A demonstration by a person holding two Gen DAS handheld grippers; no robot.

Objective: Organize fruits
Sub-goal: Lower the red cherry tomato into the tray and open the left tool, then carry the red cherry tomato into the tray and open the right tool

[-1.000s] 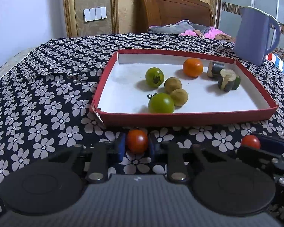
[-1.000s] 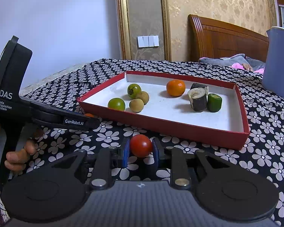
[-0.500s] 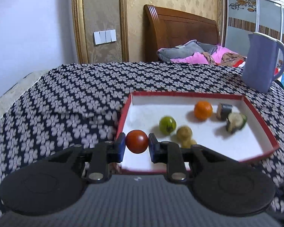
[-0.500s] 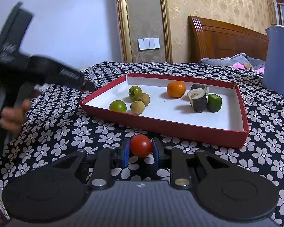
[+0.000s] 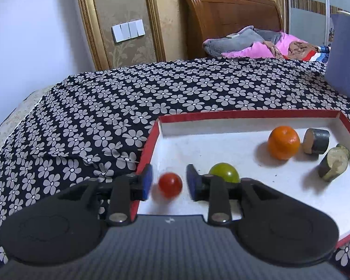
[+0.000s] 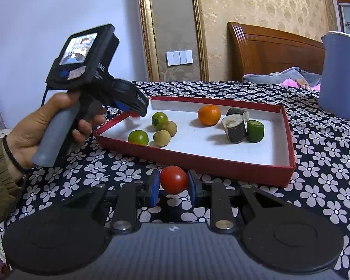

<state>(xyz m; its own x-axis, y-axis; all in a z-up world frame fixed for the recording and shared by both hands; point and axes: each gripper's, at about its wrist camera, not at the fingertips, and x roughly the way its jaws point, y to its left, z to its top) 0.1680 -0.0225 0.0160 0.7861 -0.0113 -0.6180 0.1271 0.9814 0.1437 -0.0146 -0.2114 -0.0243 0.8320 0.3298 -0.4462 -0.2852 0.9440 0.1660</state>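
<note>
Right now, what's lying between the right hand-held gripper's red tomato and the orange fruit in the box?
In the right wrist view, only the box's red near wall and bare white floor separate the red tomato from the orange fruit.

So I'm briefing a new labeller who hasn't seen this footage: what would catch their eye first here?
Probably the red tomato dropping free between the opening jaws of the left hand-held gripper, over the near left corner of the red-rimmed tray. Next, its twin, a second red tomato pinched in the right hand-held gripper above the flowered cloth, short of the tray.
</note>
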